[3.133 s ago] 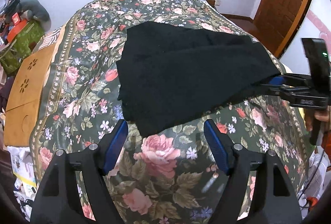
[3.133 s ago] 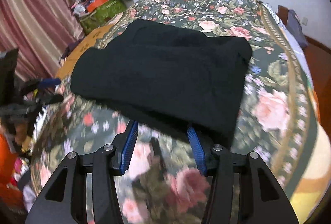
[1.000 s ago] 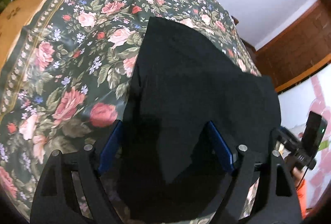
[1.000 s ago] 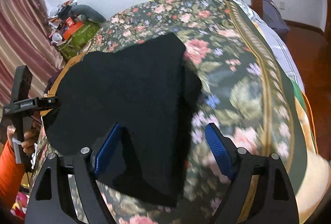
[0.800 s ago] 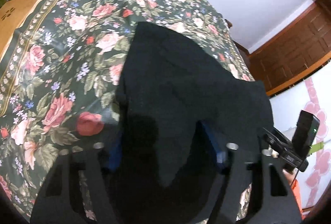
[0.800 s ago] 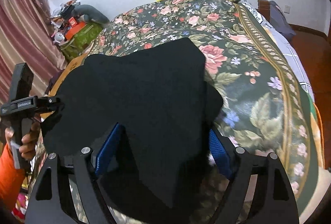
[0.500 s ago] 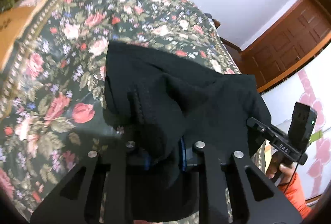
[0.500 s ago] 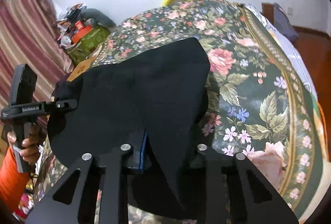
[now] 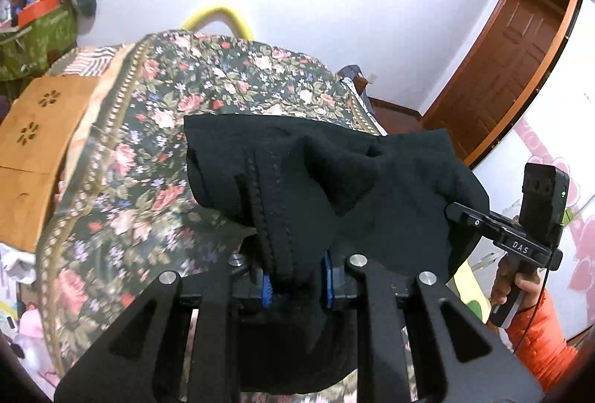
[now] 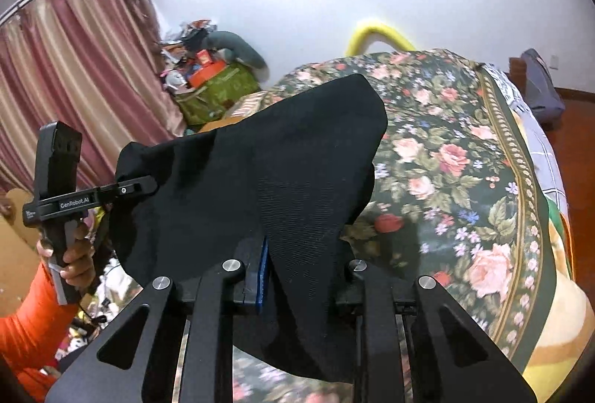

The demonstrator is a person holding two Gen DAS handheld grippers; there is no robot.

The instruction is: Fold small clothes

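Cloth: black knit cloth point(image 9: 372, 187), soft and ribbed, with a stitched seam; it hangs lifted above the bed, stretched between both grippers.
Left gripper: left gripper point(image 9: 295, 276) is clenched on the cloth edge at 6 o'clock; its blue pads press the fabric.
Right gripper: right gripper point(image 10: 297, 276) is also clamped on the cloth.
Bag: green bag point(image 10: 215, 87) at 10 o'clock, full of small mixed things.
Bed: dark bedspread point(image 10: 465, 161) with roses.
Room: white wall, brown door point(image 9: 513, 50), striped curtain point(image 10: 74, 68).

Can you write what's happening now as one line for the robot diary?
left gripper: shut on black cloth | right gripper: shut on black cloth | cloth: lifted above floral bedspread
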